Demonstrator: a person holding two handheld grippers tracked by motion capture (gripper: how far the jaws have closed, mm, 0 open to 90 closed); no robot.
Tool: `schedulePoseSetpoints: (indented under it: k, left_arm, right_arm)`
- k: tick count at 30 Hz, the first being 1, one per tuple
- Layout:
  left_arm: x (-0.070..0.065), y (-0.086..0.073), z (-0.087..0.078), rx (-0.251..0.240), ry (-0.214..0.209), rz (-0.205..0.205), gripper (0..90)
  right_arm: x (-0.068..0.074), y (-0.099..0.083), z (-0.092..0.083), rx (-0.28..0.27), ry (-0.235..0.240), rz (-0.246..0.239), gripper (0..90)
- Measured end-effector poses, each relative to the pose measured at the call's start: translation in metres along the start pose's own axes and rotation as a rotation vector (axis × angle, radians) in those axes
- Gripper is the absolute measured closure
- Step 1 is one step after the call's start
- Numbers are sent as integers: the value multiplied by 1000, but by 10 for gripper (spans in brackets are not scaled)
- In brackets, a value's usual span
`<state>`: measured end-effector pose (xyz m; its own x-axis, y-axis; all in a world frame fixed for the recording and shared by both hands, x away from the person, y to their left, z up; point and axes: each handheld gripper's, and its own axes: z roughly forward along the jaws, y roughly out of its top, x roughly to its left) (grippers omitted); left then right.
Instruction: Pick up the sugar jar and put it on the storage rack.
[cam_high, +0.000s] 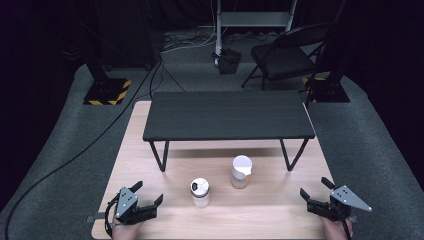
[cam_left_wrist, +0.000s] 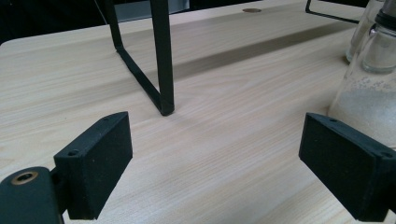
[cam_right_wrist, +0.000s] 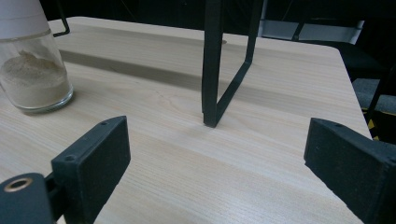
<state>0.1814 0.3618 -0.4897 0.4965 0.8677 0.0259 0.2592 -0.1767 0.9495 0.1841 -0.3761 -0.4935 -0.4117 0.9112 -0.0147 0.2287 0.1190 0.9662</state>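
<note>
Both grippers idle, jaws wide, nothing held. Left gripper (cam_high: 148, 196) sits at the counter (cam_high: 260, 212) near-left corner, right gripper (cam_high: 315, 191) near-right. Black-capped shaker (cam_high: 200, 192) stands upright mid-counter, closer to the left gripper; white-capped jar (cam_high: 241, 171) just behind it, toward the right.

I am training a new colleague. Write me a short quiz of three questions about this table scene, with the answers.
1. True or false: the left claw holds a jar.
2. Which jar stands closer to the black shelf: A) the jar with the white lid, or B) the jar with the dark shaker top?
3. Fill in: both jars stand on the wooden ____.

Key:
1. False; it is open and holds nothing, like the right claw.
2. A.
3. Table.
</note>
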Motion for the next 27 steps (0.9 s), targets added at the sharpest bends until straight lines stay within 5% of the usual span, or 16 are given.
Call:
schedulePoseSetpoints:
  k: [27]
  left_arm:
    - [1, 2, 6, 0, -99, 28, 90]
  right_arm:
    - [0, 1, 1, 5, 3, -5, 62]
